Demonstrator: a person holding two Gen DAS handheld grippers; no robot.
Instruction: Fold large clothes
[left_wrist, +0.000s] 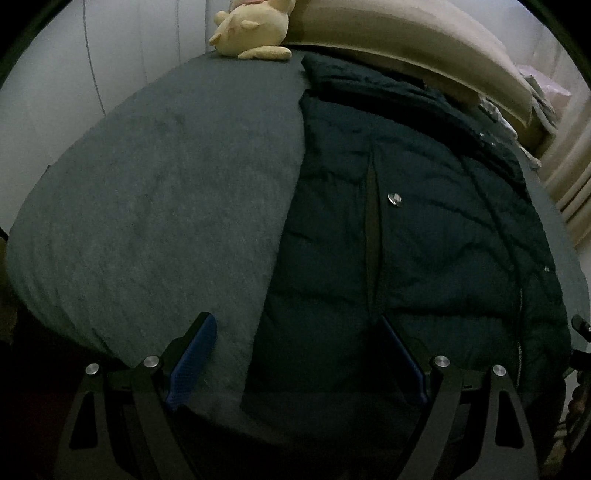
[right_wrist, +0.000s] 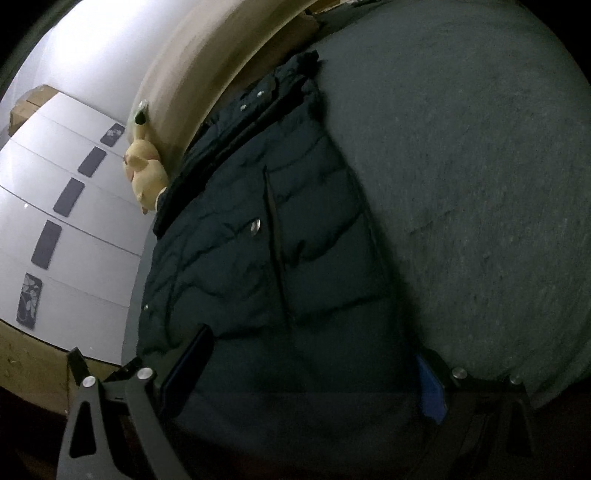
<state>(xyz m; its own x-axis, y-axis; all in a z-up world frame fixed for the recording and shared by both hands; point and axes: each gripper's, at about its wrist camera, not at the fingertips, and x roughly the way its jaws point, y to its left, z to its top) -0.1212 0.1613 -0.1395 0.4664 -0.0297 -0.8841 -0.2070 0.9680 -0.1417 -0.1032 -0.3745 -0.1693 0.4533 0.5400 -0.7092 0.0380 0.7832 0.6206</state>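
Across the grey fitted bed sheet (left_wrist: 155, 192), we are seeing a dark teal quilted puffer jacket (left_wrist: 406, 229) lying flat, its hem toward us at six o'clock and its collar running away toward one o'clock in the left wrist view. Our left gripper (left_wrist: 295, 328) is hovering over the hem with its jaws spread wide — one blue-padded finger (left_wrist: 192, 365) sitting over the sheet, the other over the jacket, nothing pinched between them. Our right gripper (right_wrist: 310, 354) is also standing released, straddling the jacket's lower edge, though whether its pads are touching the fabric we cannot tell. A round silver snap button (left_wrist: 394, 199) is showing beside the dark pocket slit (left_wrist: 370, 229). At twelve o'clock a yellow plush toy (left_wrist: 255, 33) is resting against the beige padded headboard (left_wrist: 406, 40) — just beside the collar.
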